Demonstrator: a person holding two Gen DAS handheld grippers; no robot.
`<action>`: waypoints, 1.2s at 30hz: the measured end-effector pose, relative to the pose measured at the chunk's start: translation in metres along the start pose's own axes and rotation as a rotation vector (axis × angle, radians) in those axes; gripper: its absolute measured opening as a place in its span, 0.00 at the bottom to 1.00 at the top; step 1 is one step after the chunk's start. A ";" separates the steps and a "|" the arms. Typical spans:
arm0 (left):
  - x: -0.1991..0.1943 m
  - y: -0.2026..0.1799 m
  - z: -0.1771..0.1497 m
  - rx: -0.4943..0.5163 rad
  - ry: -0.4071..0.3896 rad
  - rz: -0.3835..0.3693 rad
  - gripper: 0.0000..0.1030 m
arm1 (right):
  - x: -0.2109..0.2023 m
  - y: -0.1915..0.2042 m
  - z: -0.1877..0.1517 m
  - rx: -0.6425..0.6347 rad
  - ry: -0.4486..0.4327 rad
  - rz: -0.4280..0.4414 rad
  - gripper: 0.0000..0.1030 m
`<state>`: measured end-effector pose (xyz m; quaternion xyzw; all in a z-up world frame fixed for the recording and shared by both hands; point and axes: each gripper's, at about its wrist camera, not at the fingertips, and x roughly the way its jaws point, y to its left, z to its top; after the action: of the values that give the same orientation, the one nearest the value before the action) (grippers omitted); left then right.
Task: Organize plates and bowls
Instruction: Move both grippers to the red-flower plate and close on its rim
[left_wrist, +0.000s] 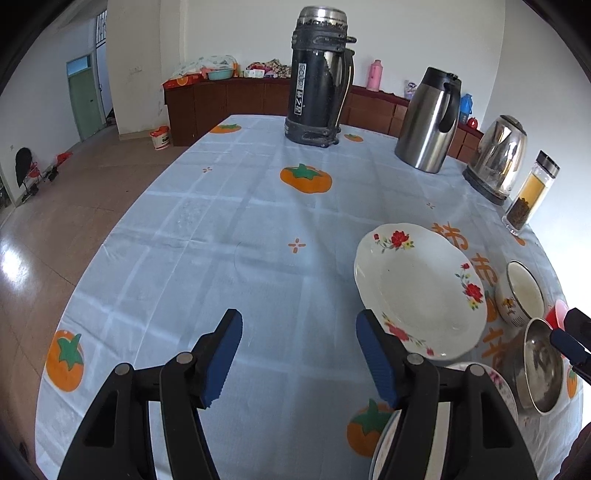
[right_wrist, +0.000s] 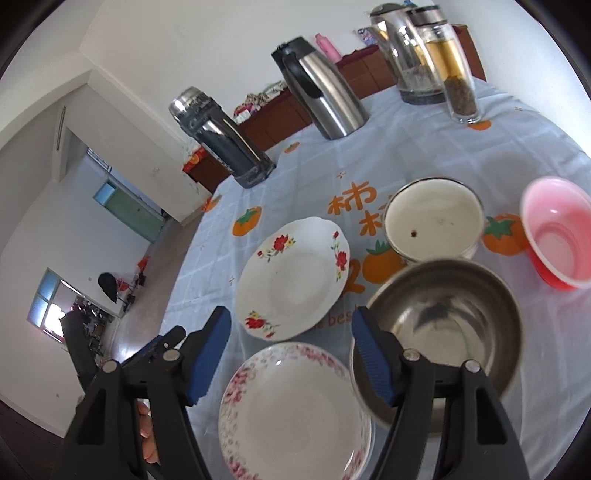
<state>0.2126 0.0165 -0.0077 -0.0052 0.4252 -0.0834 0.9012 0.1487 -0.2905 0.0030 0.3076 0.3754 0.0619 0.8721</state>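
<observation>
We hold both grippers with jaws apart: our left gripper hovers over the tablecloth, nothing between its fingers, beside the red-flowered plate; our right gripper hangs above the pink-patterned plate, the steel bowl against its right finger (touching, we cannot tell)

I count two plates — a red-flower plate at ten o'clock of the steel bowl, a pink-rimmed plate at seven. Three bowls: steel, enamel bowl, pink bowl.
</observation>
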 end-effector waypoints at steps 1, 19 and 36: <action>0.006 -0.001 0.004 0.001 0.009 0.003 0.65 | 0.006 -0.003 0.005 0.016 0.019 0.013 0.68; 0.067 -0.020 0.033 -0.021 0.082 -0.043 0.65 | 0.060 -0.016 0.045 -0.003 0.122 -0.071 0.65; 0.095 -0.029 0.045 -0.028 0.117 -0.109 0.64 | 0.100 -0.010 0.055 -0.066 0.191 -0.179 0.53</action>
<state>0.3020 -0.0293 -0.0490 -0.0359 0.4773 -0.1264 0.8689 0.2571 -0.2919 -0.0358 0.2366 0.4803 0.0249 0.8442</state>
